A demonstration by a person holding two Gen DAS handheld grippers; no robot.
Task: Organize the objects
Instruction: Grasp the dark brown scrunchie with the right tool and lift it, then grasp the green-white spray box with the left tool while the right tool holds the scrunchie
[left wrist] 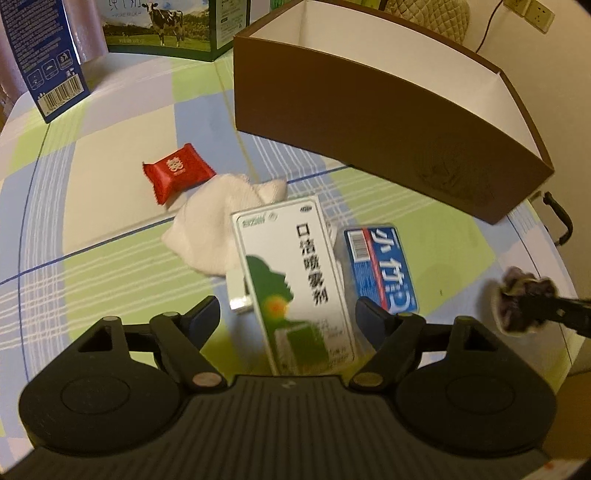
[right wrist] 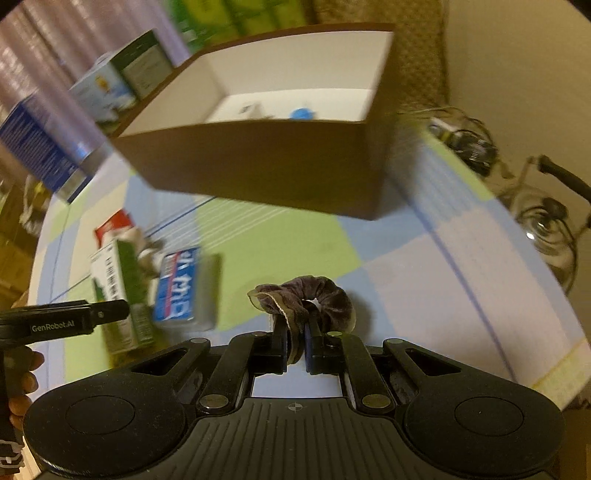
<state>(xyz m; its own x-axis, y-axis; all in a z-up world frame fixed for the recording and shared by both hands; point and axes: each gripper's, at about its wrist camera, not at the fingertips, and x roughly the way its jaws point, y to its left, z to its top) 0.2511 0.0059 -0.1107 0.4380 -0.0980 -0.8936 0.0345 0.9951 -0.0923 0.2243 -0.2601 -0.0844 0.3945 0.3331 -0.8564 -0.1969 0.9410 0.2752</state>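
Note:
A white-and-green spray box [left wrist: 295, 280] stands between the fingers of my left gripper [left wrist: 288, 314], which is open with a gap on both sides. Against the spray box's right lies a blue-and-white box [left wrist: 384, 266]. Behind them lie a white cloth [left wrist: 218, 221] and a red candy packet [left wrist: 177, 171]. My right gripper [right wrist: 295, 332] is shut on a dark velvet scrunchie [right wrist: 306, 299], held above the checked tablecloth. Ahead stands the open brown box [right wrist: 258, 158], with a blue item [right wrist: 303, 112] inside. The scrunchie [left wrist: 517, 306] also shows at the right of the left wrist view.
A dark blue carton [left wrist: 48, 66] and a milk carton with a cow picture [left wrist: 162, 29] stand at the table's back left. The table's round edge [right wrist: 554, 332] runs close on the right, with wire items [right wrist: 546, 221] beyond it. A hand [right wrist: 22, 373] holds the left gripper.

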